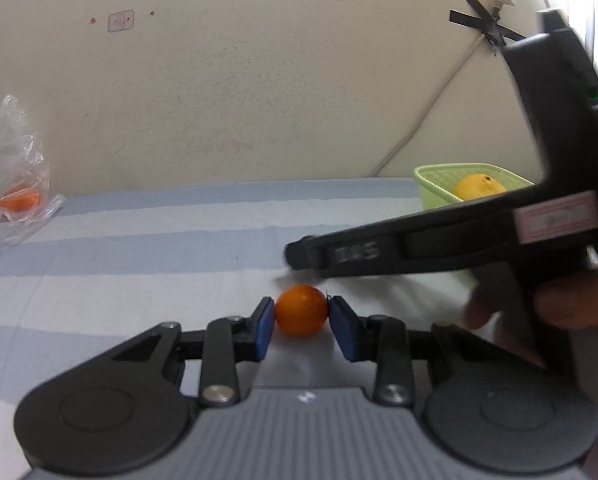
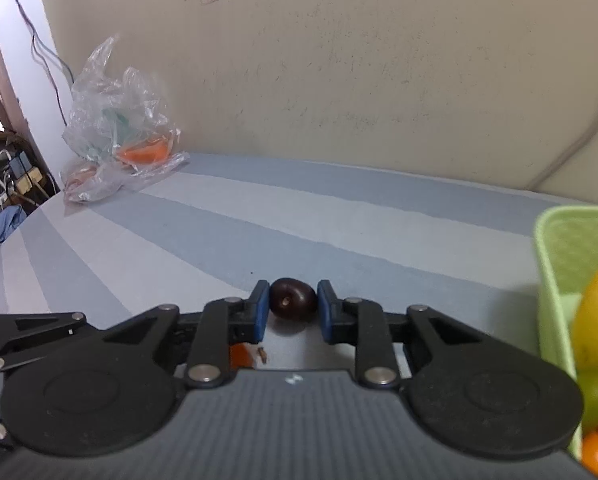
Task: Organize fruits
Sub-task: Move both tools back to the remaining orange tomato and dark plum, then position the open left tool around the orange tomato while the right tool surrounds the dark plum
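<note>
In the left wrist view my left gripper [image 1: 301, 316] is shut on a small round orange fruit [image 1: 300, 310], just above the striped blue cloth [image 1: 139, 264]. In the right wrist view my right gripper [image 2: 292, 306] is shut on a dark purple, plum-like fruit [image 2: 291, 301], low over the cloth [image 2: 259, 232]. The right gripper's black body [image 1: 439, 250] crosses the left wrist view just beyond the orange fruit. A light green basket [image 1: 439, 184] at the right holds a yellow fruit [image 1: 479, 187]; in the right wrist view the basket [image 2: 555, 280] also holds green, red and orange fruits.
A crumpled clear plastic bag [image 2: 119, 128] with something orange inside lies at the back left against the beige wall; it also shows in the left wrist view [image 1: 11, 184]. Cables and plugs [image 2: 15, 176] hang off the left edge. A small brown bit [image 2: 262, 354] lies on the cloth.
</note>
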`<state>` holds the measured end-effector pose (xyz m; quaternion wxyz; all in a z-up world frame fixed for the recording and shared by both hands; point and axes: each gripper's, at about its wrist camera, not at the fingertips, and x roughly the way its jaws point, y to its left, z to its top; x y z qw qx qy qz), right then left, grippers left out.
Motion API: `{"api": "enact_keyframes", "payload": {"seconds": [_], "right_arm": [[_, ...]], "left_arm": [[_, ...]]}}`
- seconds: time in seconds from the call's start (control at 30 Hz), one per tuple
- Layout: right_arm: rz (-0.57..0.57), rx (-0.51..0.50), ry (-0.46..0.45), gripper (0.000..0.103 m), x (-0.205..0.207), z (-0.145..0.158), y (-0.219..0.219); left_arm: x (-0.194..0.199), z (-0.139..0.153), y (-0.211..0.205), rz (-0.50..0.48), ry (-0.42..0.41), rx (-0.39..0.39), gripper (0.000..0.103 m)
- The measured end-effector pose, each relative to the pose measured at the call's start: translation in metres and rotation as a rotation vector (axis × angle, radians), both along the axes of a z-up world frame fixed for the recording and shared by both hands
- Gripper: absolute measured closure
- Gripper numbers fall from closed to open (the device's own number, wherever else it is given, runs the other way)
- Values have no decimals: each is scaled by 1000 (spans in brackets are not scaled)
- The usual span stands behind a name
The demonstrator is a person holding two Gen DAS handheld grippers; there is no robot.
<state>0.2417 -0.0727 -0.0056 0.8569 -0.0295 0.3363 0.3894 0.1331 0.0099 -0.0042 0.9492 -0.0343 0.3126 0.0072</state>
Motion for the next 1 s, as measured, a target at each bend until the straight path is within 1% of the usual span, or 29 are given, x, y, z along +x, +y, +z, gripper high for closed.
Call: {"api": "enact_keyframes", "payload": {"seconds": [0.07,0.17,0.2,0.3,0.4,0.5,0.57,0.63,0.73,0.8,0.83,0.87,0.93,1.0], "right_arm": [[-12,5,-23,75,-12,5,-11],[-35,12,-73,75,-44,13,-39],[-46,24,-70,75,-58,15,-53],[-72,68,-20,75,-102,15,-98],[-108,34,-59,75,-146,11,-135],[-136,-4,-136,75,-193,10,-160],[-137,-2,-151,75,-213,9,-169],[-145,-14,-182,75,-225,4,-167],[-161,-82,-220,74,-232,-8,-161],[-167,-104,-236,71,-232,-15,-152],[-173,-106,-247,66,-235,-16,-153],[-174,-101,-248,62,-238,-15,-154],[-175,-66,-247,60,-246,-14,-160],[-178,-55,-251,57,-251,-13,-163]], "left_arm": [[-13,1,-6,-21,4,-15,72],[-41,4,-21,-94,7,-52,72],[-51,4,-26,-122,9,-58,72],[-85,5,-45,-200,11,-73,72],[-115,6,-60,-248,16,-89,72],[-136,7,-71,-285,10,-87,72],[-148,4,-81,-290,8,-58,72],[-157,4,-89,-275,-1,-13,72],[-157,4,-94,-253,11,25,71],[-158,6,-94,-238,18,36,70],[-159,7,-90,-232,14,38,68],[-162,7,-88,-223,8,41,66],[-164,12,-86,-206,-7,46,60],[-168,14,-84,-195,-17,49,59]]}}
